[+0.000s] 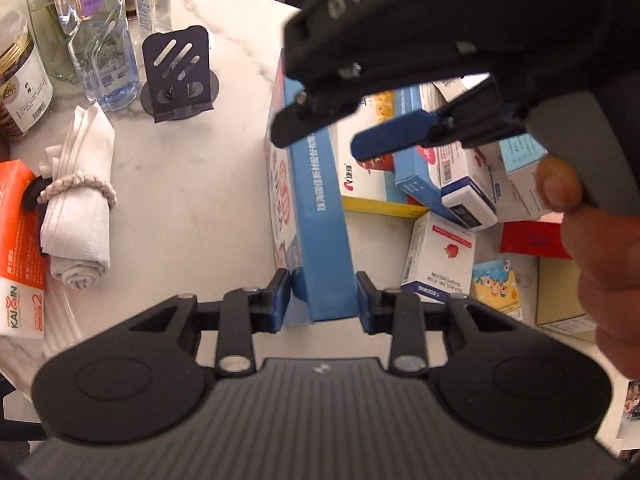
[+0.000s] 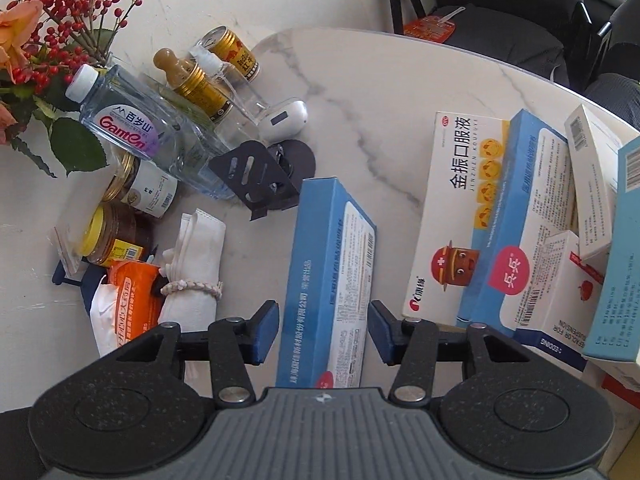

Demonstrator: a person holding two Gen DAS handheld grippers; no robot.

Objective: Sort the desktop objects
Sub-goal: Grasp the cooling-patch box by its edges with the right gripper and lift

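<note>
A long blue box [image 1: 320,216] stands on edge on the white marble table [image 1: 200,160]. My left gripper [image 1: 323,300] is shut on its near end, both blue pads against its sides. In the right wrist view the same blue box [image 2: 332,272] lies between my right gripper's [image 2: 323,330] pads with small gaps on both sides, so it is open. The right gripper [image 1: 316,140] also shows from outside in the left wrist view, above the box, jaws apart. A pile of medicine boxes [image 2: 500,220] lies to the right.
At left are a rolled white cloth with a bead bracelet [image 1: 80,208], an orange tissue pack [image 1: 20,248], a black phone stand [image 1: 180,76], a water bottle [image 2: 132,128], jars, cans and flowers [image 2: 52,32]. Black chairs [image 2: 480,0] stand beyond the table's far edge.
</note>
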